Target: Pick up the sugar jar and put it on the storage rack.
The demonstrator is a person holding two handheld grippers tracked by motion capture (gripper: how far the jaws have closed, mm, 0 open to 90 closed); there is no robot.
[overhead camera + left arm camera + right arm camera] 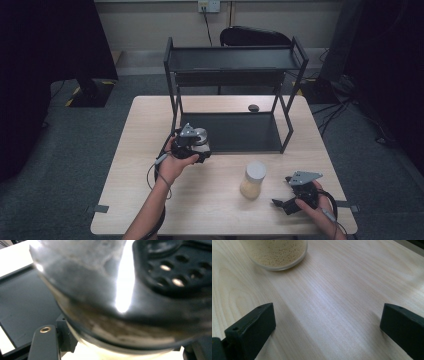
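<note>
My left gripper (200, 149) is shut on a small jar with a grey lid (201, 136), held above the table at the front left corner of the black rack's lower shelf (245, 132). In the left gripper view the jar (95, 295) is blurred and very close, pinched between the jaws, with a black perforated part at the upper right. A jar of beige grains with a white lid (253, 180) stands on the table. Just to its right, my right gripper (283, 193) rests open and low over the wood. The right gripper view has that jar (277, 252) ahead of the empty gripper (327, 325).
The two-tier black rack has a bare top shelf (232, 59). A small dark object (253, 107) lies on the light wooden table (150, 200) behind the rack. A dark chair (255, 36) stands beyond the table.
</note>
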